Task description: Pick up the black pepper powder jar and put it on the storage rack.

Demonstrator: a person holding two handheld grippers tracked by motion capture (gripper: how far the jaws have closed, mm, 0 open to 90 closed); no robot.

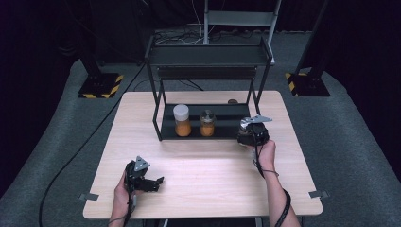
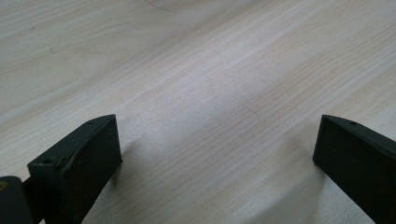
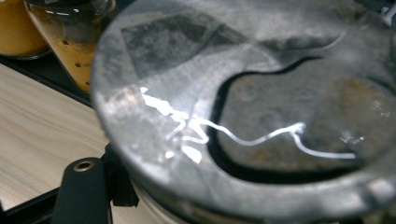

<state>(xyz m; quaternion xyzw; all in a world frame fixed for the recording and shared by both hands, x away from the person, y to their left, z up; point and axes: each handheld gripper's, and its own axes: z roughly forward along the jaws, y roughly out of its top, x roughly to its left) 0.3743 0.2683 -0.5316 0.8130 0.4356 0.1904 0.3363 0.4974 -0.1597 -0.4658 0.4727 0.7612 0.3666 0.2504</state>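
My right gripper [image 1: 249, 133] is shut on a jar with a silver metal lid [image 3: 243, 121], held at the right end of the black rack's lower shelf [image 1: 227, 127]. The lid has a curved shaker opening and sits very close to the camera. On that shelf stand a white-capped jar of orange powder [image 1: 182, 120] and a smaller glass jar of orange powder [image 1: 207, 123]. In the right gripper view the glass jar [image 3: 70, 42] is just left of the lid. My left gripper [image 2: 217, 154] is open over bare wood near the table's front left [image 1: 153, 182].
The black metal rack [image 1: 208, 54] has an upper shelf above the jars and thin legs at its corners. A small brown disc [image 1: 232, 101] lies on the wooden table [image 1: 203, 175] behind the rack. Stand bases with hazard stripes sit on the floor beyond.
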